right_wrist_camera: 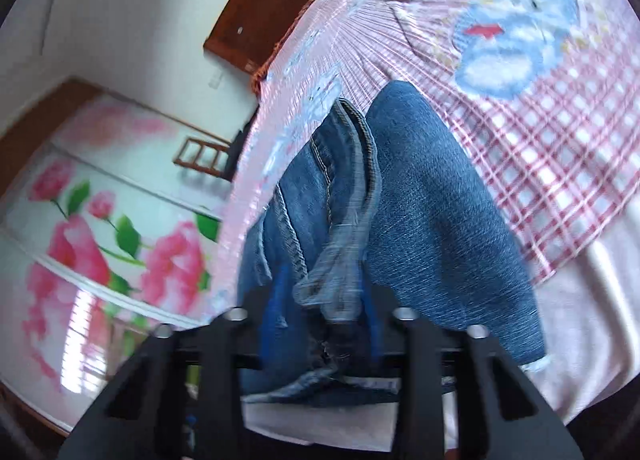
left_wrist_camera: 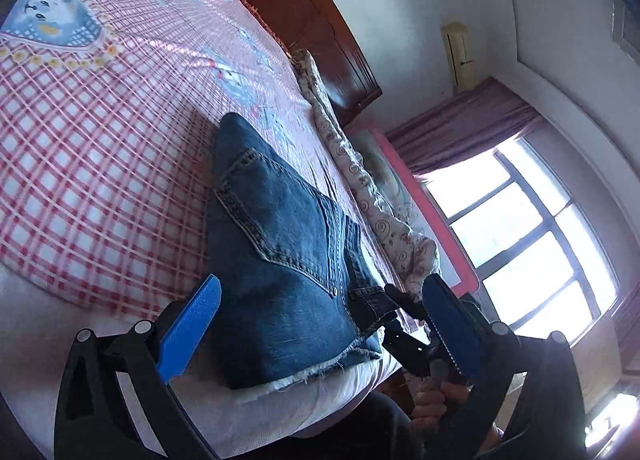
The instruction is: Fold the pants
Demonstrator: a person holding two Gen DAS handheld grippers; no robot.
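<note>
Jaws of the left gripper stand spread wide, straddling the jeans without touching, free for a next grab. Jaws of the right gripper pinch a bunched denim edge, lifting it so a layer can swing over. Jeans lie at the bed's near edge, already doubled, hem nearest.

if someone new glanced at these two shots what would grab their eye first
The blue denim pants lie on the pink plaid bedspread near the bed's edge. The right gripper has its jaws closed on bunched denim, while the left gripper hovers open over the frayed end. A bright window glares beyond the bed.
</note>
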